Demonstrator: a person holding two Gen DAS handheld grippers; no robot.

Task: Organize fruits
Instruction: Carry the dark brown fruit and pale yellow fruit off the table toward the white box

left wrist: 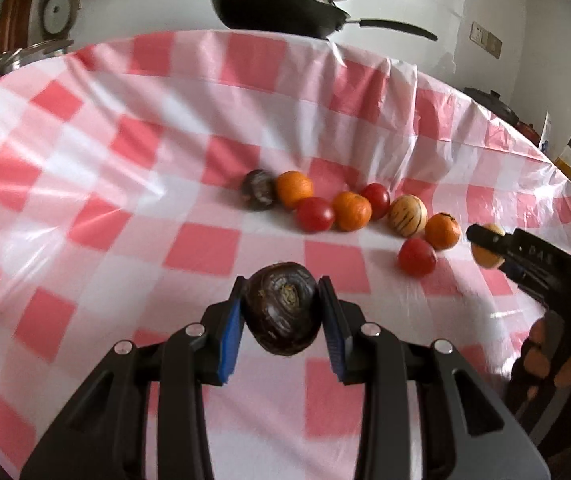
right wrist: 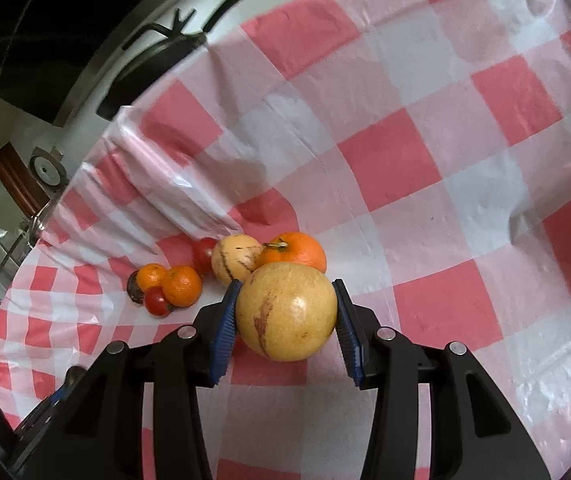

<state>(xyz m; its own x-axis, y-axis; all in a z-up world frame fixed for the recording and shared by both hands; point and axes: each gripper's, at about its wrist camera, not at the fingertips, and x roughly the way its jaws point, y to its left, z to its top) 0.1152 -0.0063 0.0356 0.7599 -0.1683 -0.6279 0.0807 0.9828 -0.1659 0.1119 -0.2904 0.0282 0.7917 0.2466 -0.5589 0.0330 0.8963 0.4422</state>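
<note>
Fruit is being carried in both hands, so the step in hand looks like the transport-and-sort stage. The left claw (left wrist: 281,312) is clamped on a dark purple fruit (left wrist: 281,308), held above the checkered surface (left wrist: 125,200) on the near side of the fruit row (left wrist: 349,208). The right claw (right wrist: 285,316) is closed around a pale yellow fruit (right wrist: 285,312), just on the near side of the same row, beside its orange (right wrist: 297,254). Next, each fruit probably needs lowering beside its like: the dark one by the other dark fruit (left wrist: 257,195) at the row's far-left end, the yellow by the striped yellow fruit (right wrist: 235,260).
</note>
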